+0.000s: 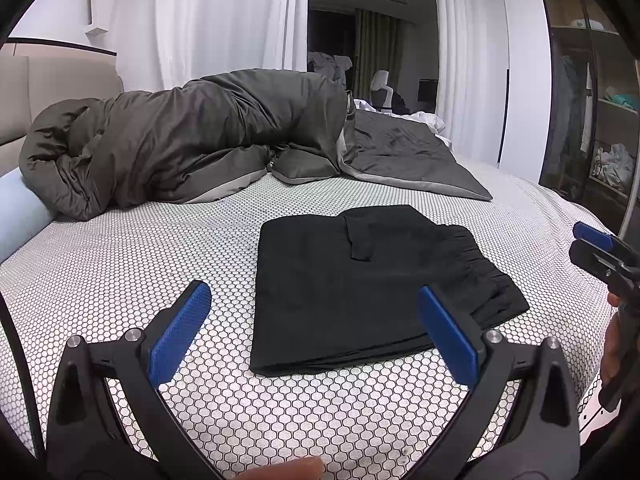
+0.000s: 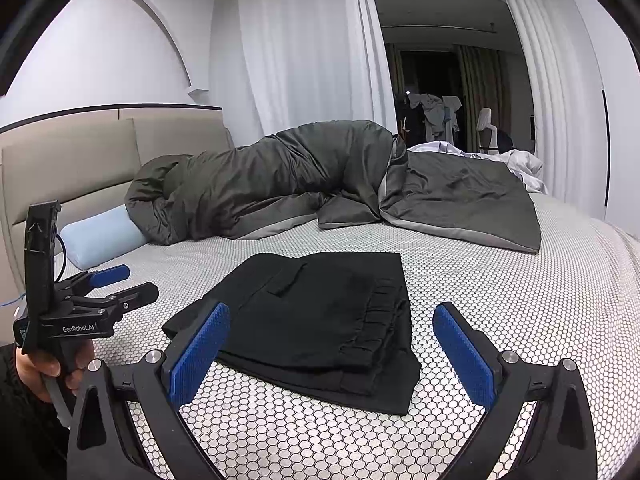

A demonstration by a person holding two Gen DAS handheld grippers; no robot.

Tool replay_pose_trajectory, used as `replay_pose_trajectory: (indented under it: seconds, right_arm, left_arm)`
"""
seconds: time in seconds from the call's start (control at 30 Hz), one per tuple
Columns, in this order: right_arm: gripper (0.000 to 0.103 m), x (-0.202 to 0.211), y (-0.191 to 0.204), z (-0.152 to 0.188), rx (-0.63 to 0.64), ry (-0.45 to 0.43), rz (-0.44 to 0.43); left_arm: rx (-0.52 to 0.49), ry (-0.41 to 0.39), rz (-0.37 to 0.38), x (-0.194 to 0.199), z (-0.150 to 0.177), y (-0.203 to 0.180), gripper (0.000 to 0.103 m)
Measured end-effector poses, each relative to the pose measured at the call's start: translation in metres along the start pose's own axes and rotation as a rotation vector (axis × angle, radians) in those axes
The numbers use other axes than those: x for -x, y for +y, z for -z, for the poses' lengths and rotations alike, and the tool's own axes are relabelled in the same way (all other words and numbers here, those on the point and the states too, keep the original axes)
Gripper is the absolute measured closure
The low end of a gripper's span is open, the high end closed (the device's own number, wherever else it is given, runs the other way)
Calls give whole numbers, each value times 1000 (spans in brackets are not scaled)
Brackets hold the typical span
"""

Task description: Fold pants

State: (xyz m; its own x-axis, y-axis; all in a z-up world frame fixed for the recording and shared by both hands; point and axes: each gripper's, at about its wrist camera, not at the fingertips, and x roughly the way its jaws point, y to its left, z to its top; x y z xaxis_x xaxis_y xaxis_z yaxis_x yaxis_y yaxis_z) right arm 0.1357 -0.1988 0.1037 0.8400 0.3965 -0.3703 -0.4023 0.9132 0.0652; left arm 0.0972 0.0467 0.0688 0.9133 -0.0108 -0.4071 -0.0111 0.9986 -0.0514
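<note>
**STATUS: PANTS FOLDED ON BED, BOTH GRIPPERS FREE**

1. Task item. Black pants (image 1: 360, 280) lie on the bed (image 1: 120, 264), folded into a compact, roughly rectangular stack w/ several layers visible at the near edge. A pocket flap sits on the top layer. The gathered elastic waistband faces the right side of the stack. Item rests flat on the white sheet w/ hexagon print, near the front-centre of the mattress. Same item in the right wrist view: pants (image 2: 320, 312).

2. Left gripper (image 1: 314, 312). Jaws spread wide, nothing between them. Blue pads (image 1: 180, 332) face each other across an open gap. Unit hovers over the sheet at the near-left corner of the stack; its right finger overlaps the stack's near edge in the view, contact cannot be confirmed. In the right wrist view the left gripper (image 2: 136, 282) is seen from the side, held by a hand (image 2: 48, 364), well left of the pants and above the sheet.

3. Right gripper (image 2: 332, 336). Jaws also wide apart, no cloth or other object held. Positioned just in front of the stack's near edge, waistband side. In the left wrist view only its tips show at the right frame border (image 1: 588, 244), apart from the pants.

4. Surroundings. Dark grey duvet (image 1: 180, 148) is bunched along the far side of the bed, apart from the pants. Light blue pillow (image 2: 100, 236) lies at the headboard (image 2: 80, 160), partly under the duvet. White curtains (image 2: 300, 48) hang behind the bed.
</note>
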Motion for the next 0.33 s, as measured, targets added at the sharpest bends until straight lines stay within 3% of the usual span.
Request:
replay_pose_trajectory:
  seconds: [0.33]
  right_arm:
    - [0,0,1,0,0,1,1]
  left_arm:
    - [9,-5,-11,2,0,-9,1]
